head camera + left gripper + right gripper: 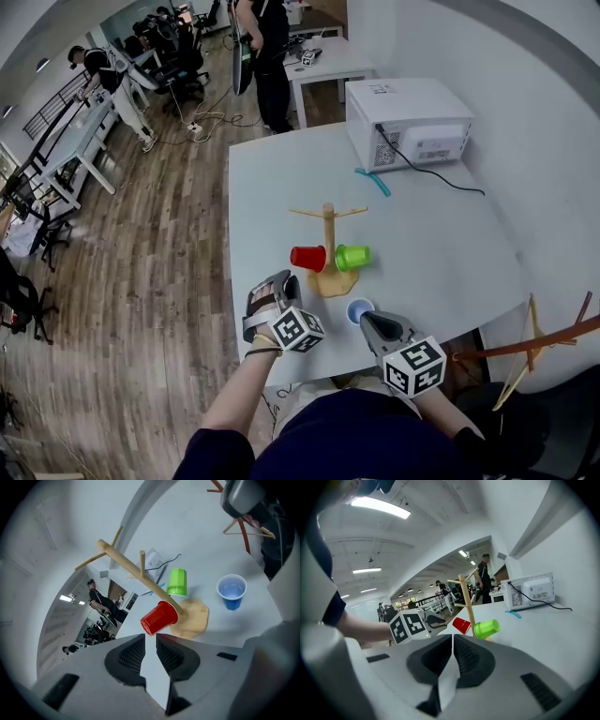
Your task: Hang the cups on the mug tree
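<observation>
A pale wooden mug tree (328,234) stands mid-bench on a white bench (441,244). A red plastic cup (307,257) sits sideways low on its trunk at 9 o'clock and a lime-green plastic cup (352,256) at 3 o'clock. Whatever carries them is hidden by the cups themselves. A blue plastic cup (360,310) stands upright on the bench at 5 o'clock from the tree's foot, near the front edge.

In the head view the two claws are hard to read, their marker cubes and bodies covering the jaws. The left claw (286,281) sits at 7 o'clock from the tree and the right claw (367,323) just beside the blue cup.

The left gripper view shows its jaws a narrow slit apart with only bare bench between, the claw empty and aimed at the red cup. It also shows the blue cup's open mouth.

The right gripper view shows that claw closed on nothing. Its body cuts off the tree's foot, leaving only the trunk and the red and green cups in sight. A white microwave oven (408,122) stands at 1 o'clock from the tree.
</observation>
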{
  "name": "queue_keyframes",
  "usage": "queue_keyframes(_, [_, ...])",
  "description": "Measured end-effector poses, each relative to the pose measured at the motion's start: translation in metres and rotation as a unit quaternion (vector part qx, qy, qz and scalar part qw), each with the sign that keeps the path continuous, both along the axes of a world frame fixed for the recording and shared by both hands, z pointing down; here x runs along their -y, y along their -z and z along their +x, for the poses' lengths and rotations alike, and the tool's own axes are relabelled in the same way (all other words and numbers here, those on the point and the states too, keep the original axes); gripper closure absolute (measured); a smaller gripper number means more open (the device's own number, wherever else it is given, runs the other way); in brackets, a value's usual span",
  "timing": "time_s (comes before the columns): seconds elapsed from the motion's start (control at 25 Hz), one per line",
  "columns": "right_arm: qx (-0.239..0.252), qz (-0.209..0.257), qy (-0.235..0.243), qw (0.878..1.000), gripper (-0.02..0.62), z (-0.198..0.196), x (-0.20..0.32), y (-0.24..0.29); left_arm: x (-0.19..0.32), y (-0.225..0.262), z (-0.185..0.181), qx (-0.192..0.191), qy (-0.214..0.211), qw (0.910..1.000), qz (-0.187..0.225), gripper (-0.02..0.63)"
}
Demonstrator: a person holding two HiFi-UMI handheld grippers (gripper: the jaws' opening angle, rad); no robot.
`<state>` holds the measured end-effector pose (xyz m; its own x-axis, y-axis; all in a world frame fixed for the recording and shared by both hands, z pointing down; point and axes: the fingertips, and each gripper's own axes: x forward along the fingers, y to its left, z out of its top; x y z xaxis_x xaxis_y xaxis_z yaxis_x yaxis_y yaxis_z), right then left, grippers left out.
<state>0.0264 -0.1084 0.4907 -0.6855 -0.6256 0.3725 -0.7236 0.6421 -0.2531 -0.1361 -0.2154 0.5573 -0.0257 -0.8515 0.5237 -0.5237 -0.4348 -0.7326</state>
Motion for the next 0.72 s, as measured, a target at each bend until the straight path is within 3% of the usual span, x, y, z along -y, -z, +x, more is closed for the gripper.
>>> queue_keyframes(0.36, [-0.001, 0.002, 0.005, 1.0, 0.56, -0.003, -0.004, 0.001, -0.028, 0.0, 0.005, -0.102, 0.041, 0.994, 0.0, 0.576])
queue_keyframes(0.72, [-0.001, 0.002, -0.002, 1.0, 0.56, -0.002, -0.005, 0.003, -0.05, 0.015, 0.03, -0.24, 0.065, 0.9686, -0.011, 0.586])
